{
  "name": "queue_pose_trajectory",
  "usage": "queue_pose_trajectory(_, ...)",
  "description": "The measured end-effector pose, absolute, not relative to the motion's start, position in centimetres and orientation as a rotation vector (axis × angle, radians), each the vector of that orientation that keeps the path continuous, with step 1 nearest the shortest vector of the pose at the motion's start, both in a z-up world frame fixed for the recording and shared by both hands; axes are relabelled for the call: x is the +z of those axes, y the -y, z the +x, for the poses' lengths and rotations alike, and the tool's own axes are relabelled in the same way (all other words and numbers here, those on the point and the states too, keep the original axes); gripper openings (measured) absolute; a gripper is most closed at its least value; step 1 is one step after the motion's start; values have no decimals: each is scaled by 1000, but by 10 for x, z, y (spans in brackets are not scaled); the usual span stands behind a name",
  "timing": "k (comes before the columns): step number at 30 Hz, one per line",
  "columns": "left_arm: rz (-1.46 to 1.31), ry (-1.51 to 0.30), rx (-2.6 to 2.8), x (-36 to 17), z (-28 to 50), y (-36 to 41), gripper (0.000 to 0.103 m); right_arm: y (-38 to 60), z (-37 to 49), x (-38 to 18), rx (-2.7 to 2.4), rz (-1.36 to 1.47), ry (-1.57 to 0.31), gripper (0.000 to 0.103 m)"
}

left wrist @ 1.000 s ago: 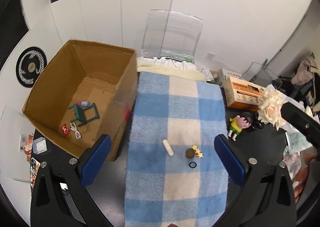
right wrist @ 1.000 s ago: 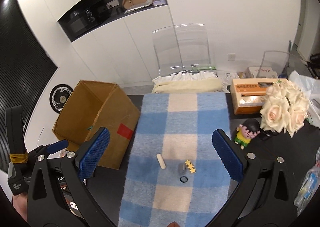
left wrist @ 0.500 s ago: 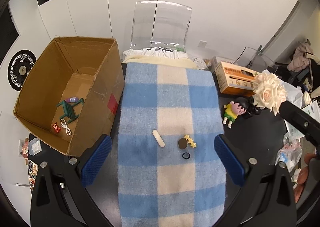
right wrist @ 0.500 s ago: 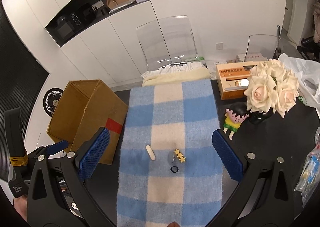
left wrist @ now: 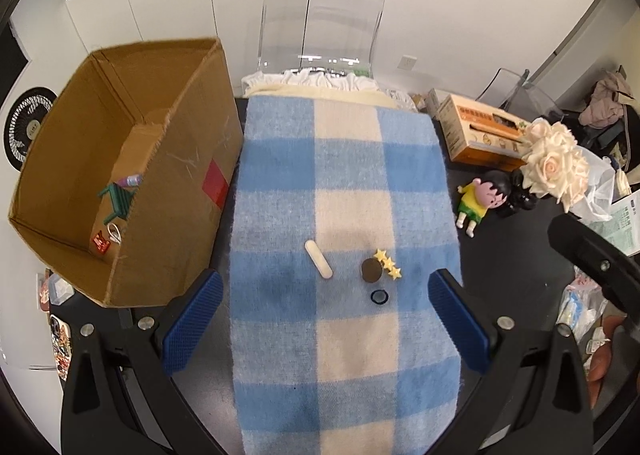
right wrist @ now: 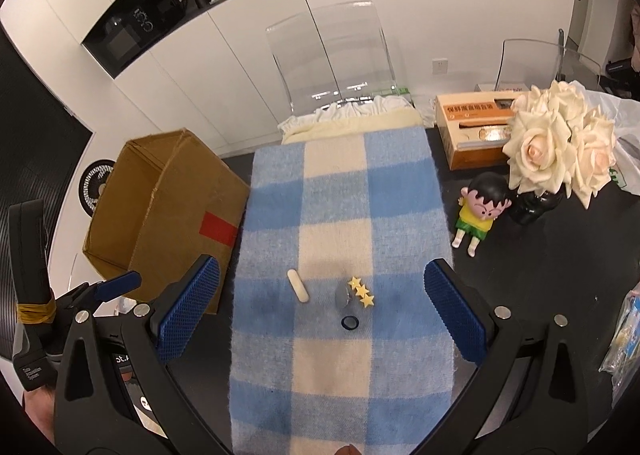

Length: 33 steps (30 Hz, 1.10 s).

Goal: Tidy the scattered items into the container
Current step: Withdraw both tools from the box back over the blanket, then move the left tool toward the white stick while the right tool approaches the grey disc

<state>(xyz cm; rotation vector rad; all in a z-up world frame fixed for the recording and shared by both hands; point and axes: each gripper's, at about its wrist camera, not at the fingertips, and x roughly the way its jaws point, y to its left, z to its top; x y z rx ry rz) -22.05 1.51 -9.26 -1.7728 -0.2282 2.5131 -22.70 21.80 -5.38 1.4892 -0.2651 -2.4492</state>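
Between picks, by the look of it: both hand-held grippers spread wide and carrying nothing. Left hand-held gripper (left wrist: 323,318) poised above the blue-and-cream checked blanket (left wrist: 344,183) on the dark counter (left wrist: 500,255), right hand-held gripper (right wrist: 320,311) likewise, jaws well apart

Still scattered on the blanket, clustered near the centre of both views: a white stick (left wrist: 318,264) at about 11 o'clock from the midpoint of the left jaws, a brown disc (left wrist: 371,269) touching a strip of yellow stars (left wrist: 387,263) at about 1 o'clock, and a small dark ring (left wrist: 379,297) just below the disc

Cardboard box (left wrist: 120,159) open-topped at 9 to 10 o'clock in the left view, beside the blanket's edge, already holding a green toy chair (left wrist: 118,197) and a few small bits

Probably next: lowering one gripper over a single item, the white stick being nearest the box, closing on it, then carrying toward 9 o'clock. Needs a low, flat approach; thin pieces on fuzzy cloth likely to slip or snag fibres. Disc and stars too close together for a clean single pinch
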Motion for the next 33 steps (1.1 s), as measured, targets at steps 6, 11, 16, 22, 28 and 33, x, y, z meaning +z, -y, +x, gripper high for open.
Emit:
queue_pose_trajectory(6,-1836,223,2465,-116,-225,-17,102,-220,-230,-74,-2421,1529,281,103)
queue_pose_trajectory(11,-1886,223,2423,-134,-230,-19,102,-222,-234,-96,-2389,1584,286,103)
queue_pose_trajectory(16,-1926,218,2391,-152,-235,-21,102,-222,-238,-116,-2367,1629,293,103)
queue_pose_trajectory(22,-1996,215,2344,-181,-242,-22,102,-218,-246,-144,-2321,1686,299,103)
queue_pose_trajectory(28,-2070,218,2283,-213,-244,-22,102,-214,-252,-176,-2269,1748,304,103)
queue_pose_trajectory(33,-2123,203,2241,-236,-251,-24,102,-212,-256,-200,-2232,1796,313,103)
